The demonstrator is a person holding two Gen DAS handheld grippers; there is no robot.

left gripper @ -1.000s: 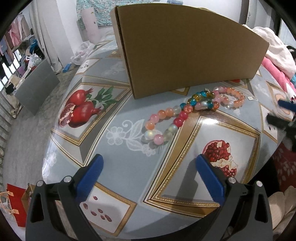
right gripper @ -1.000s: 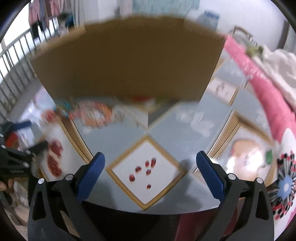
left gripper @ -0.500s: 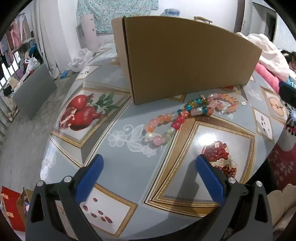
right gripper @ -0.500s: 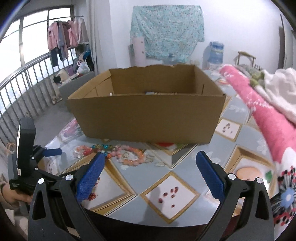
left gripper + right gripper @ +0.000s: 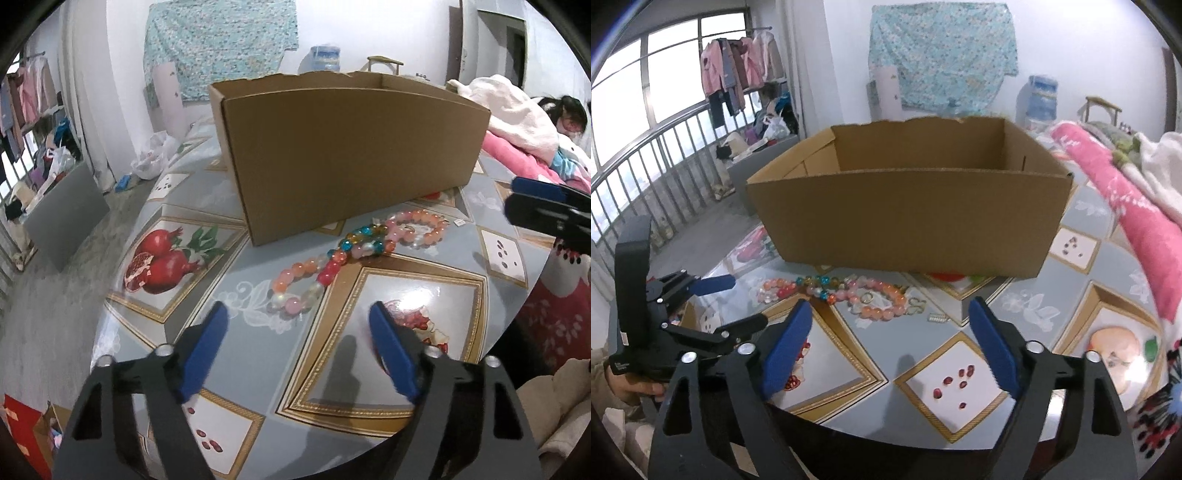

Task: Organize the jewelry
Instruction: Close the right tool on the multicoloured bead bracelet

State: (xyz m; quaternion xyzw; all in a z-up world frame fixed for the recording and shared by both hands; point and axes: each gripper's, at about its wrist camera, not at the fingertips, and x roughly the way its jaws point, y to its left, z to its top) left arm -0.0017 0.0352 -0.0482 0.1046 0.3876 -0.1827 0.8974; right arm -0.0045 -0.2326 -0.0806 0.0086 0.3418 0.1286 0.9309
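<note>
Though both claws are closing at this moment, neither has anything between its pads: the left claw (image 5: pixel 297 347) hangs over bare worktop (image 5: pixel 406 354) with its blue pads apart, and the right claw (image 5: pixel 890 339) does the same at the near edge. Ahead of the left claw, and close, lies the nearest bracelet (image 5: pixel 303 277), a loop of pink, orange and red beads. From there the string of jewelry runs away and to the right in the left wrist view: a blue and amber bracelet (image 5: pixel 364 240) touching the first, then a pink one (image 5: pixel 415 227) touching that, the whole row slanting along the foot of the box (image 5: pixel 351 147) (its top is open). So the long axis runs roughly parallel to the box's front wall, not toward either claw. From the right claw the same row lies ahead and a little left, with the pink bracelet nearest, some rings (image 5: pixel 868 297) inside and beside it. My reading is that each hand is better placed for its own end of the row, the left for the bead loop, the right for the pink one.
</note>
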